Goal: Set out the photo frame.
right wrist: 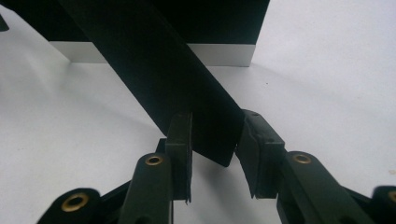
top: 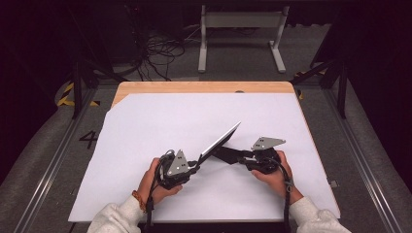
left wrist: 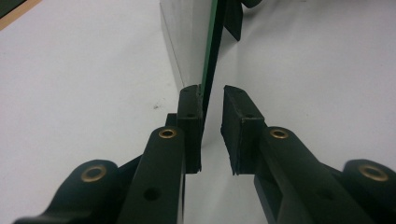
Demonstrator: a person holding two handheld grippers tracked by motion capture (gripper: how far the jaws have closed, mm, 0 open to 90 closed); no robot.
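A thin flat panel (top: 221, 141) stands tilted on its lower edge on the white sheet (top: 145, 121). A black strut (top: 226, 154) runs from its back toward the right. My left gripper (top: 198, 162) is at the panel's near corner. In the left gripper view the panel (left wrist: 187, 42) lies against one pad (left wrist: 190, 112) of my left gripper (left wrist: 212, 98), and a gap shows to the other pad. My right gripper (top: 238, 158) is at the strut's end. In the right gripper view the strut (right wrist: 154, 60) lies between the spread jaws of my right gripper (right wrist: 215, 126).
The white sheet covers a wooden table (top: 194, 87). Beyond the table, on the floor, stand a white metal frame (top: 240, 22) and loose cables (top: 160, 48). Dark stands flank the table. White surface lies to the left and behind the panel.
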